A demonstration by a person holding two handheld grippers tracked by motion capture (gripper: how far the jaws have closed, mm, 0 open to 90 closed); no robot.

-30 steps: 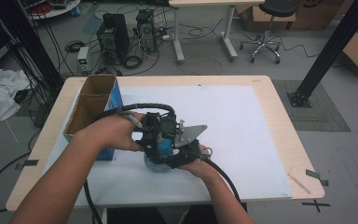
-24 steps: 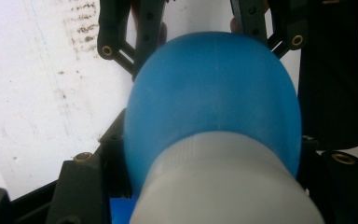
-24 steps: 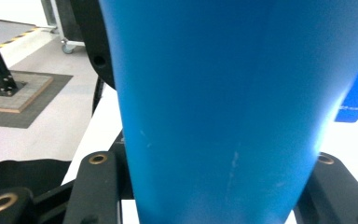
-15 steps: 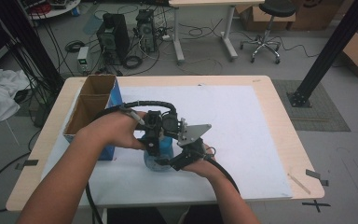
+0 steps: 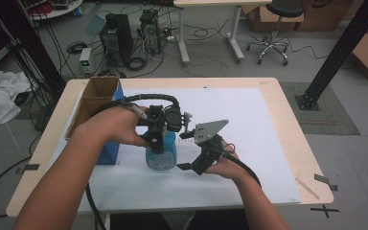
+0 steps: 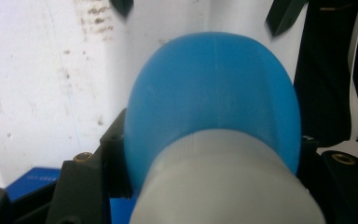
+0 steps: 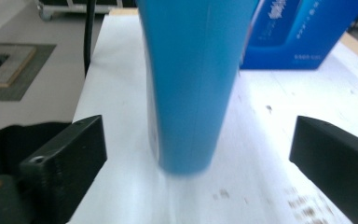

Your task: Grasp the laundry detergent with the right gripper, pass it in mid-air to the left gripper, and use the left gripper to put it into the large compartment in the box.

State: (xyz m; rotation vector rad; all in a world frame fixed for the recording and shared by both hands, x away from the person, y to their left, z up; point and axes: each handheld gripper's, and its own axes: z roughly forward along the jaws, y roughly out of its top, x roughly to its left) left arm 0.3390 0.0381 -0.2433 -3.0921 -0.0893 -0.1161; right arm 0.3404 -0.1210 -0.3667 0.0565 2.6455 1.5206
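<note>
A blue bottle [image 5: 161,155] with a pale cap stands upright on the white sheet [image 5: 254,120]. My left gripper [image 5: 159,128] comes down on it from above and is shut on its neck; in the left gripper view the bottle's shoulder [image 6: 214,98] bulges between the black jaws. My right gripper [image 5: 187,151] sits just to the bottle's right. Its jaws have just been opening and now stand wide. In the right gripper view the bottle's body [image 7: 191,79] rises between them with a gap on each side.
An open cardboard box with blue sides [image 5: 98,103] stands at the table's left, right behind the bottle [image 7: 298,37]. The wooden table edge [image 5: 292,139] borders the sheet. Cables trail from both grippers. Computers, a stool and a black post stand on the floor beyond.
The right gripper's jaws went from closed on the bottle to wide apart, and that hand drew back to the right. The left gripper kept its grip on the bottle.
</note>
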